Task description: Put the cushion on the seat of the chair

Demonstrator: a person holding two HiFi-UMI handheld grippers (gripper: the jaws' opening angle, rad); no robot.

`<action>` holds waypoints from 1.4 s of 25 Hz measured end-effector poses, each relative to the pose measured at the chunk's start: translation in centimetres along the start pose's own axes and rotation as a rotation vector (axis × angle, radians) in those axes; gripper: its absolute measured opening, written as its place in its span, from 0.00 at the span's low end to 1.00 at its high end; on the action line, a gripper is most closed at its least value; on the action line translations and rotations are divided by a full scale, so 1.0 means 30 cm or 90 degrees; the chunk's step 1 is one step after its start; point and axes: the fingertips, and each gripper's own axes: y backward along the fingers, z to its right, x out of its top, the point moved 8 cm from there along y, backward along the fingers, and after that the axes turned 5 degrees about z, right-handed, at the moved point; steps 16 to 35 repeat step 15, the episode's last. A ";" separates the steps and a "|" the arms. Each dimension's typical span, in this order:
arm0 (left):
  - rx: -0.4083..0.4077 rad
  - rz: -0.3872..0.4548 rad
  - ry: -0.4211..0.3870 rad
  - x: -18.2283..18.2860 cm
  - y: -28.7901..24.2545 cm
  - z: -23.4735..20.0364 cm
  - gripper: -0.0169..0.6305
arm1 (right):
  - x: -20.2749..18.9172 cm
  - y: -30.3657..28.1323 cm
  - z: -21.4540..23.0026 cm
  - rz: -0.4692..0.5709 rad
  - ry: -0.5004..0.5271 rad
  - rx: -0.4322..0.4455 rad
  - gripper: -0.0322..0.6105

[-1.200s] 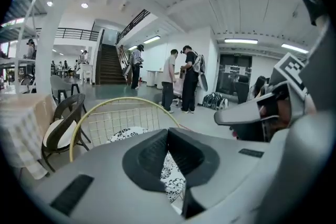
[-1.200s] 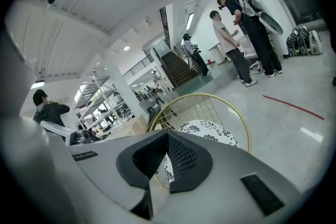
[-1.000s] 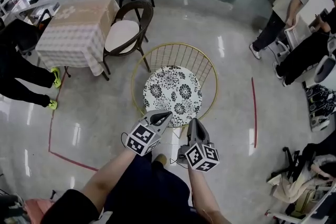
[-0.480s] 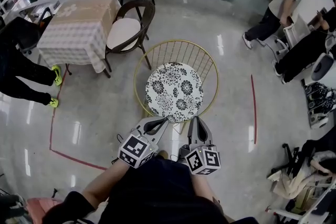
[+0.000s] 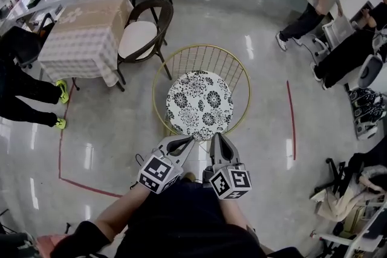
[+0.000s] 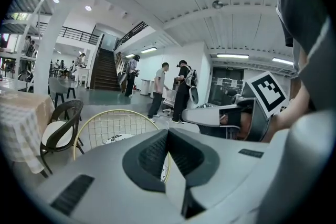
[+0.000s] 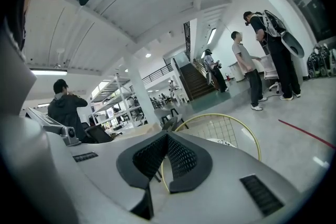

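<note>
A round black-and-white flowered cushion [image 5: 199, 106] lies flat on the seat of the gold wire chair [image 5: 161, 78] in the middle of the floor. Both grippers hover close to my body, just short of the chair's front edge and apart from the cushion. My left gripper [image 5: 184, 142] is shut and holds nothing; its pads meet in the left gripper view [image 6: 168, 131]. Beside it my right gripper [image 5: 216, 139] is also shut and holds nothing [image 7: 167, 136]. The chair's wire back [image 6: 113, 122] and a sliver of cushion [image 7: 224, 141] show beyond the jaws.
A dark chair with a white seat pad [image 5: 142, 36] stands beside a table under a checked cloth [image 5: 84, 33] at the upper left. A person in black [image 5: 18, 78] is at the left, others [image 5: 314, 3] at the upper right. Red tape [image 5: 292, 118] marks the floor.
Both grippers have drawn back a little from the chair toward my body. The cushion has stayed on the seat. A person at the upper right has walked on.
</note>
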 end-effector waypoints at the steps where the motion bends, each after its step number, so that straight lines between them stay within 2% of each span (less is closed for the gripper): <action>1: -0.007 0.003 0.003 0.000 -0.001 -0.002 0.06 | -0.005 -0.001 -0.002 -0.004 -0.001 0.000 0.08; 15: -0.005 -0.002 0.019 0.009 -0.022 -0.065 0.06 | -0.025 -0.064 -0.014 -0.030 -0.018 -0.004 0.08; 35: -0.005 -0.002 0.019 0.009 -0.022 -0.065 0.06 | -0.025 -0.064 -0.014 -0.030 -0.018 -0.004 0.08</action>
